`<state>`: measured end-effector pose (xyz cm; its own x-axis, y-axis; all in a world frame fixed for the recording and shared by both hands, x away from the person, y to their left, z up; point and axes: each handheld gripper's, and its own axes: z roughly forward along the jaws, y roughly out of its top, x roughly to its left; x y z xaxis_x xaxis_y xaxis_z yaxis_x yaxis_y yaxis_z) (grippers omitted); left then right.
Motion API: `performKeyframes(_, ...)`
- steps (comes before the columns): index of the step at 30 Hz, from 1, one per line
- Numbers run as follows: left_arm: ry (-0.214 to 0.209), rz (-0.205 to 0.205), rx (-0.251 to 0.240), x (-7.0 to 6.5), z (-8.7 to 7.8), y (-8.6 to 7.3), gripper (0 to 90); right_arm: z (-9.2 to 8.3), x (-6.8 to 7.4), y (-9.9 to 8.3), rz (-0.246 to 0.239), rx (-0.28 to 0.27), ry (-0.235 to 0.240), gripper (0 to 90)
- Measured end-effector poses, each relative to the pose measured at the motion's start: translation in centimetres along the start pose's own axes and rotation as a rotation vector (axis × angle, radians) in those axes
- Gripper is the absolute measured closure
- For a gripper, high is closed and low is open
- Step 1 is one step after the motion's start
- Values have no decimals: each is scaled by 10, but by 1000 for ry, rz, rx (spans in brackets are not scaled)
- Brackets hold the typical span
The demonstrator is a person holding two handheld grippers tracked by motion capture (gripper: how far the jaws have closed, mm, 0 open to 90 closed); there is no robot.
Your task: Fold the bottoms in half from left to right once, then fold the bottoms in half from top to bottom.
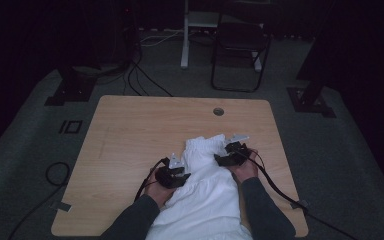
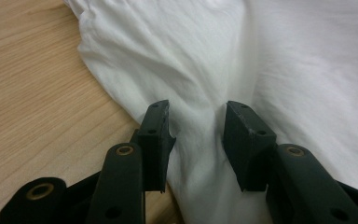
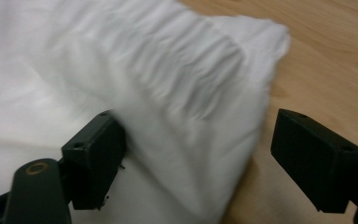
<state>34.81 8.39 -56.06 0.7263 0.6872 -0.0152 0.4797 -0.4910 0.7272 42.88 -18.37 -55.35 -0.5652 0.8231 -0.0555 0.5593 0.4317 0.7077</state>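
Left gripper (image 2: 196, 123) fingers (image 2: 154, 135) stand partly apart over a raised fold of the white crumpled cotton garment (image 2: 223, 60); the pads do not press it. Right gripper (image 3: 196, 154) fingers (image 3: 95, 156) stand wide, the garment's gathered elastic waistband (image 3: 191, 70) edge between them, one finger touching cloth. The garment lies on the light wooden table (image 1: 130, 130), between both hands, running to the near edge.

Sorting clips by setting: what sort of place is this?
Probably a dim lab or recording room, not a home: a bare wooden table on grey carpet, cables across the floor, and a folding chair behind.
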Motion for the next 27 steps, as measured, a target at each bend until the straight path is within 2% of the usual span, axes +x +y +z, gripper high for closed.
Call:
performKeyframes(1,1,4,3,0,0,0,609,3,-3,2,9,4,11,206)
performKeyframes(3,-7,-3,3,1,0,1,597,6,-6,3,1,0,76,457)
performKeyframes(4,-10,-6,6,1,0,1,583,8,-5,4,12,6,96,481)
performKeyframes(6,-3,-16,13,4,-1,4,543,8,-3,5,26,-1,90,568)
performKeyframes(12,27,-78,-59,24,-13,25,450,9,-4,5,54,-11,89,606)
performKeyframes(15,31,-111,-75,34,-7,39,374,9,-4,4,58,-15,86,606)
performKeyframes(17,3,-136,-83,39,1,46,329,9,-3,3,63,-21,85,606)
performKeyframes(20,-26,-146,-53,40,18,52,274,9,-4,2,65,-31,88,605)
performKeyframes(22,-11,-157,-29,40,29,52,254,9,-4,2,64,-33,89,605)
performKeyframes(23,-11,-157,-29,40,29,52,224,9,-4,2,64,-33,89,605)
performKeyframes(24,3,-176,-13,41,39,51,224,9,-4,2,65,-34,88,605)
performKeyframes(25,17,-181,-6,42,43,50,179,9,-4,2,67,-34,87,604)
performKeyframes(27,44,-169,-1,42,48,49,147,9,-4,2,68,-33,87,603)
